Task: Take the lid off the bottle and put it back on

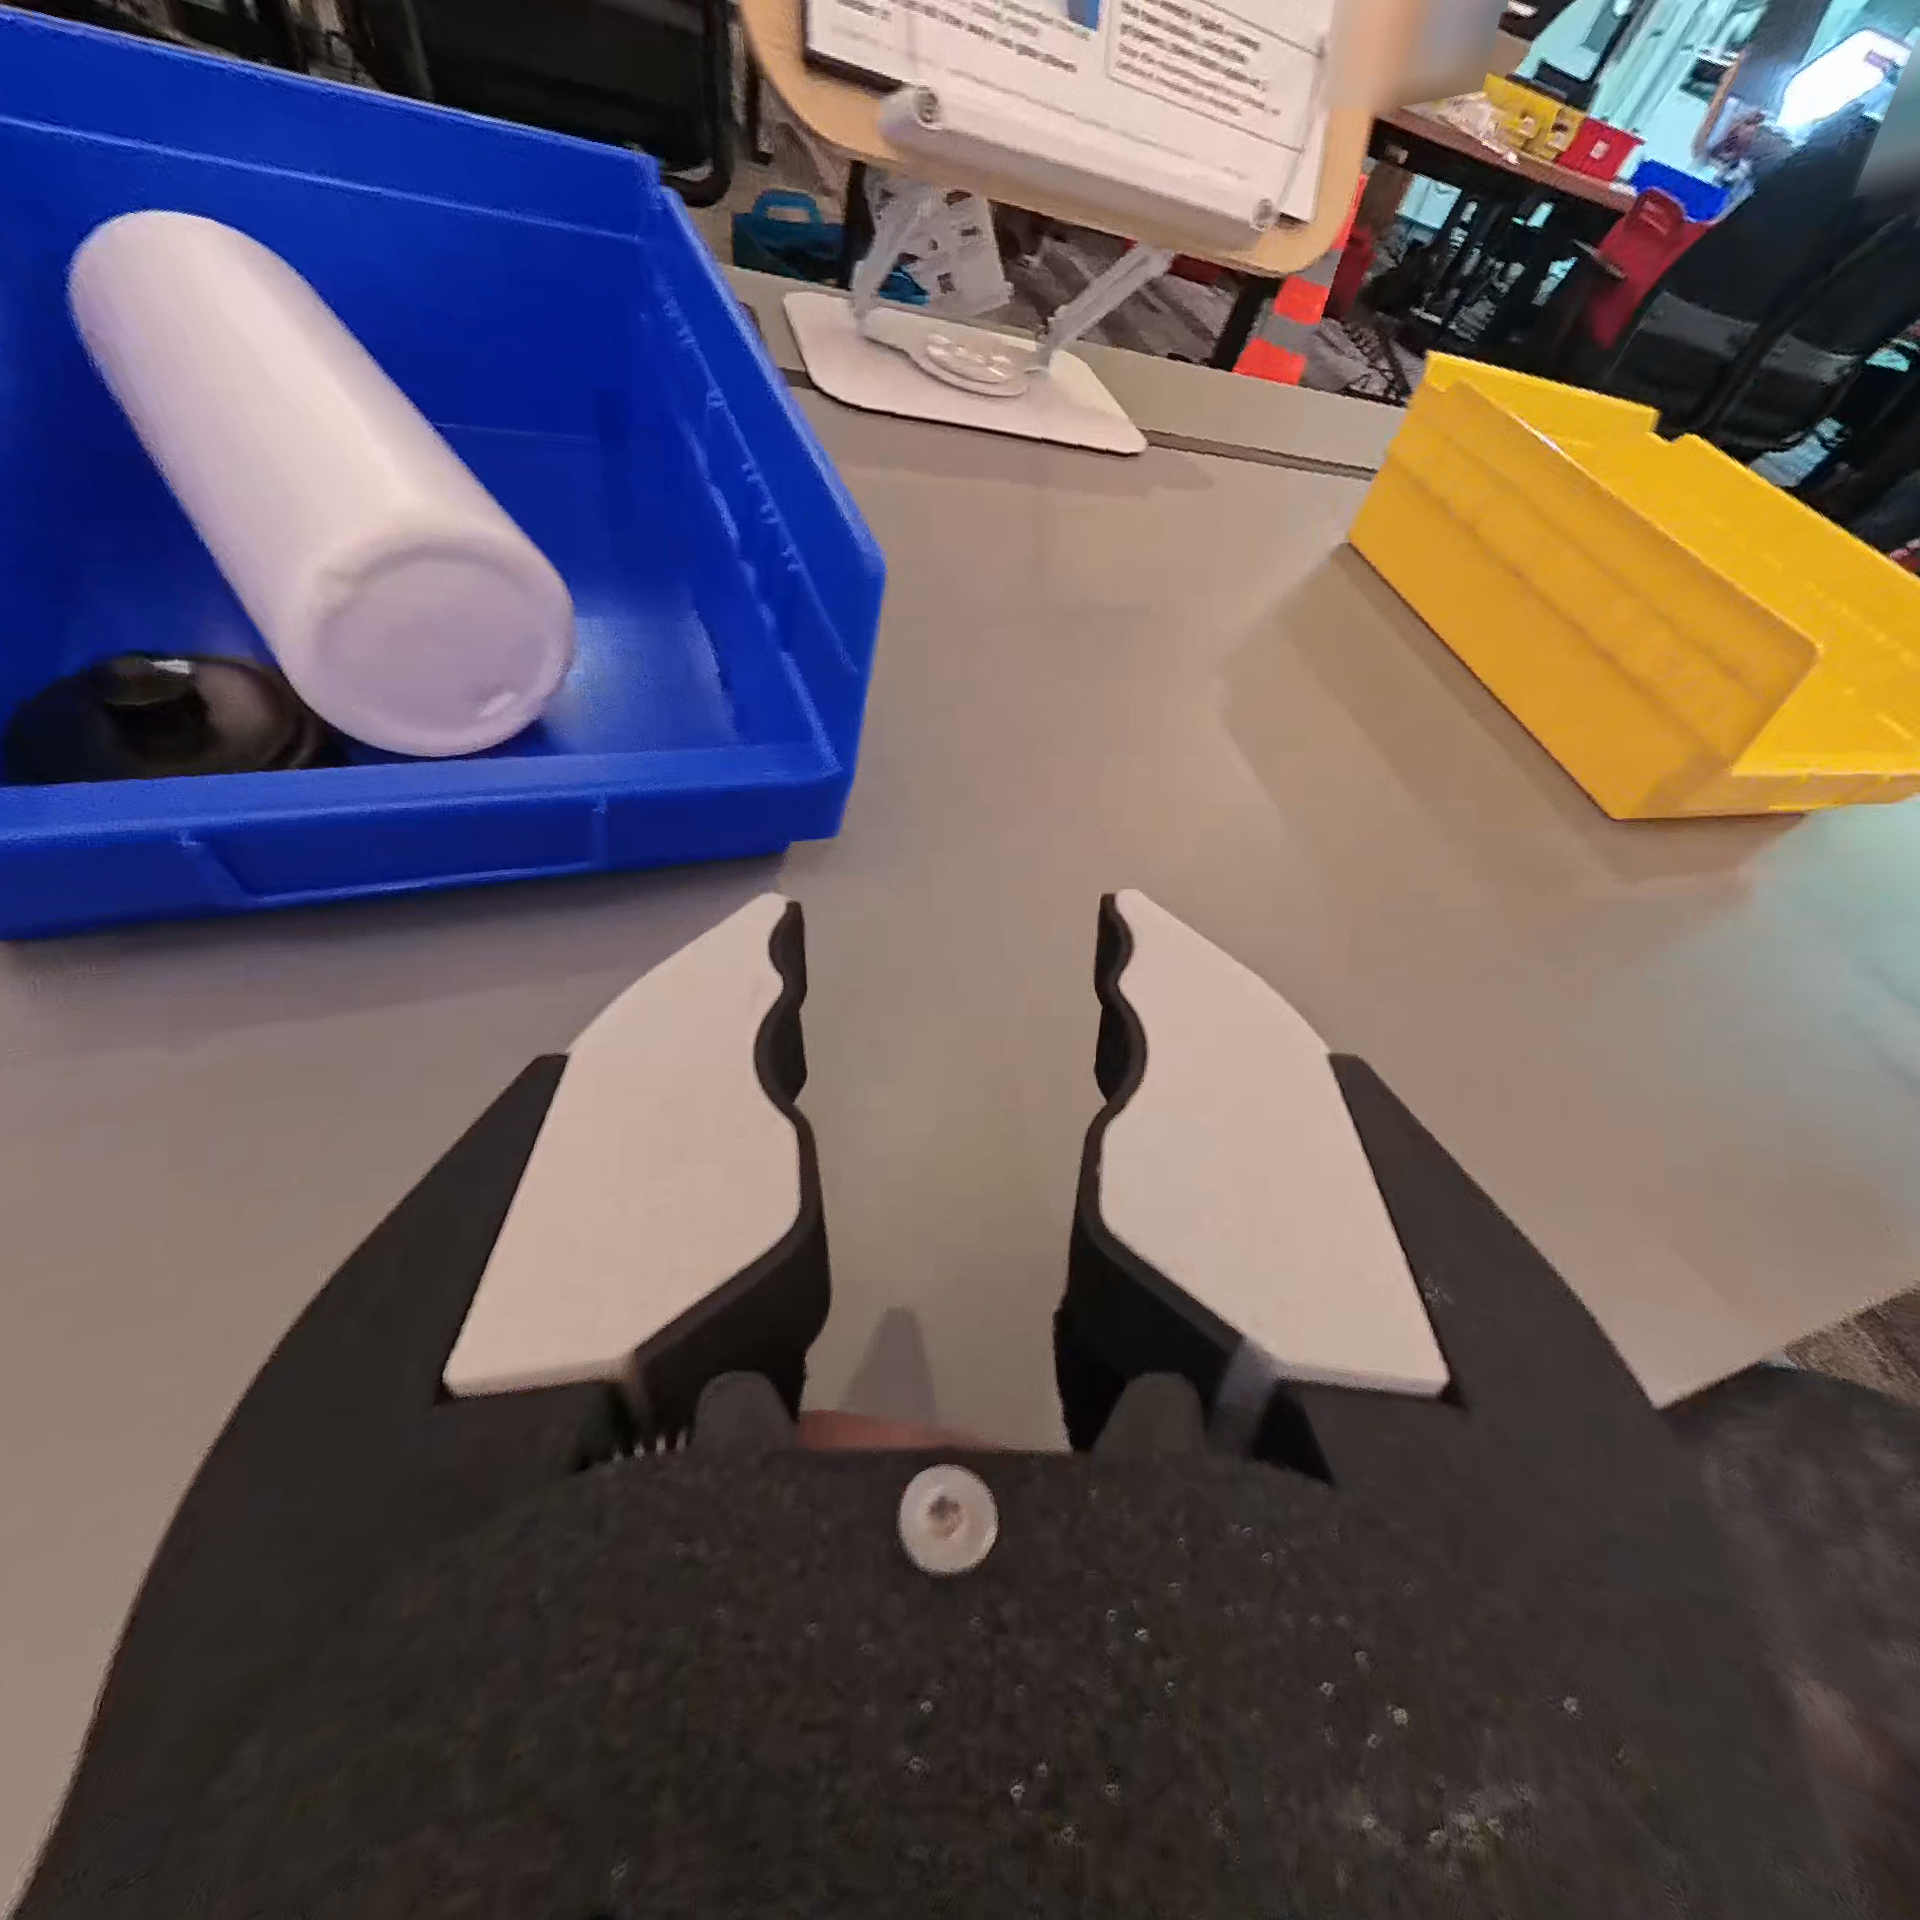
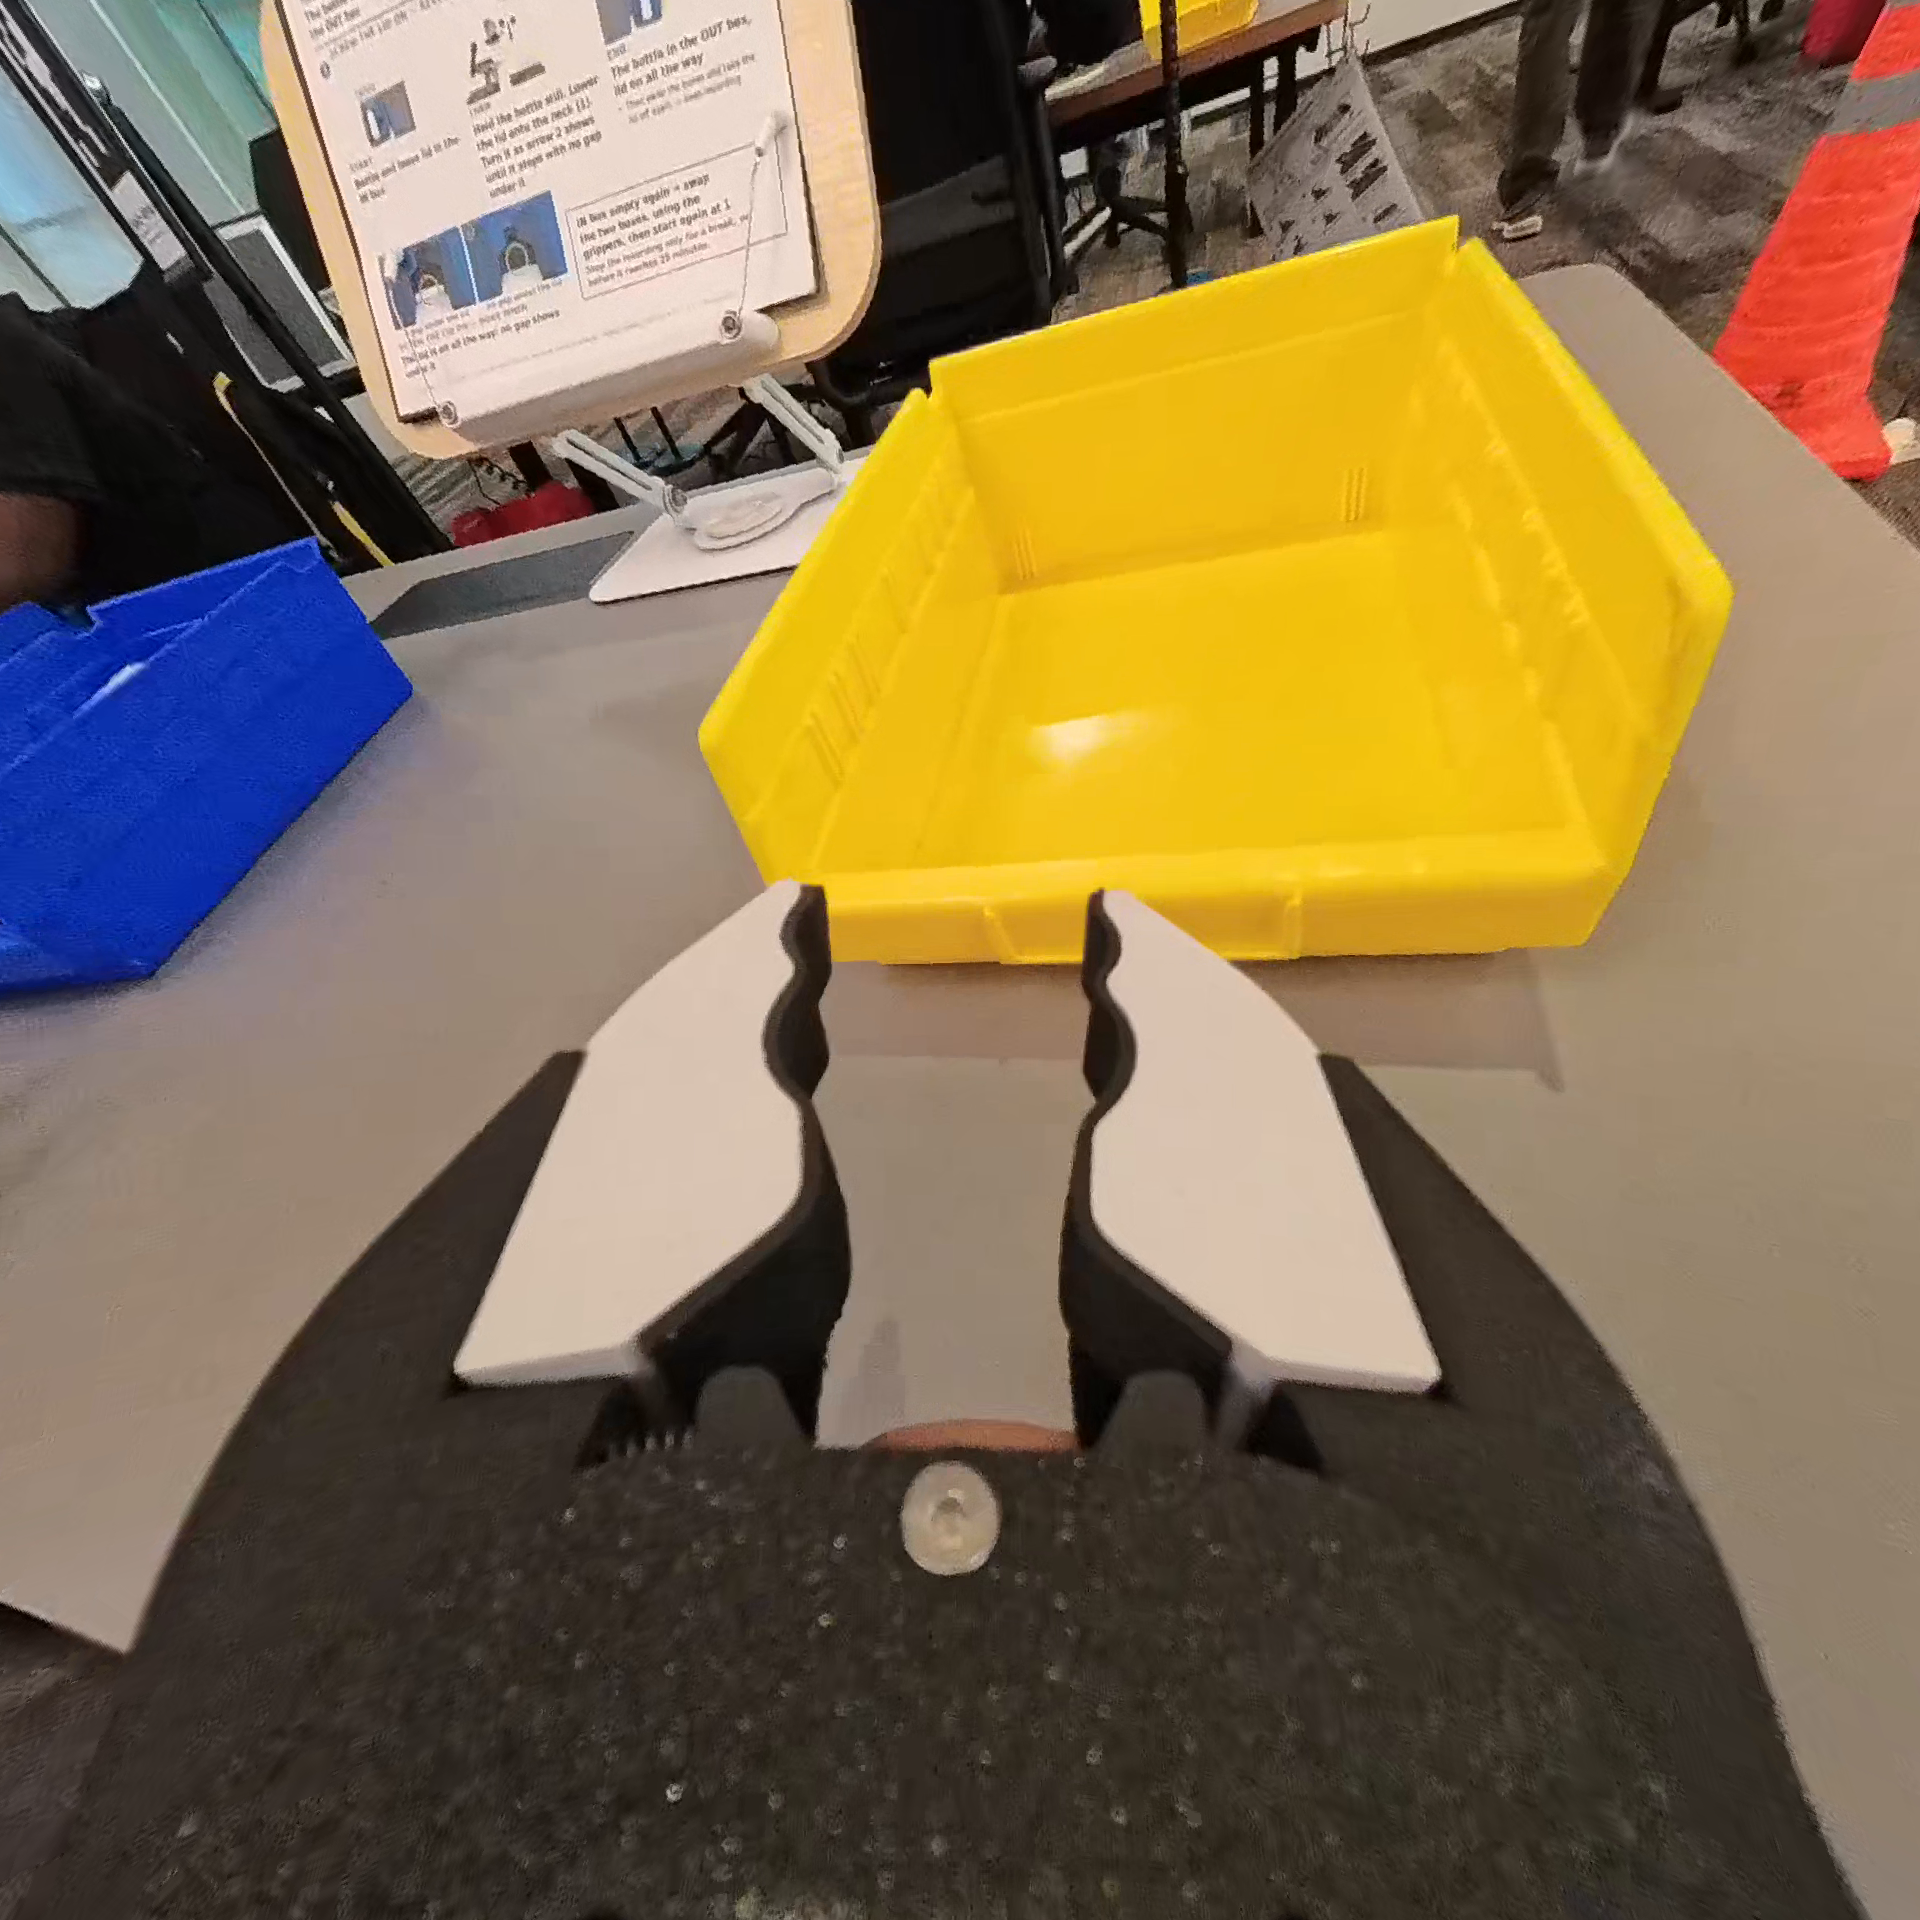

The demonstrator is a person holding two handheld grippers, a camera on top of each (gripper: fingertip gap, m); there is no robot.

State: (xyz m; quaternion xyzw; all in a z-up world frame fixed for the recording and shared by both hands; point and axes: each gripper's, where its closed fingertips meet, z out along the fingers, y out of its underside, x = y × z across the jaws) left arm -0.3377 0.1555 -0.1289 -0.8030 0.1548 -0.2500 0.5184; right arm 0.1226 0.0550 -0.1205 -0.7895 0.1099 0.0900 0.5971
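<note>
The grey table [image 1: 1039, 675] holds two bins. The white bottle [image 1: 312, 478] lies in the blue bin [image 1: 727, 499] at ten o'clock, its lid [image 1: 156, 717] beside it. Both tongs, left [image 1: 951, 914] and right [image 2: 954, 914], are apart and empty. The round bottle might roll when grabbed.

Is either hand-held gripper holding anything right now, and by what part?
Nothing is held. The left hand-held gripper and right hand-held gripper are both open over the table; the white bottle lies in the blue bin.

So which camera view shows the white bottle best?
The left wrist view: the bottle lies on its side in the blue bin, fully visible. In the right wrist view only a small white patch shows over the bin wall, possibly the bottle.
</note>
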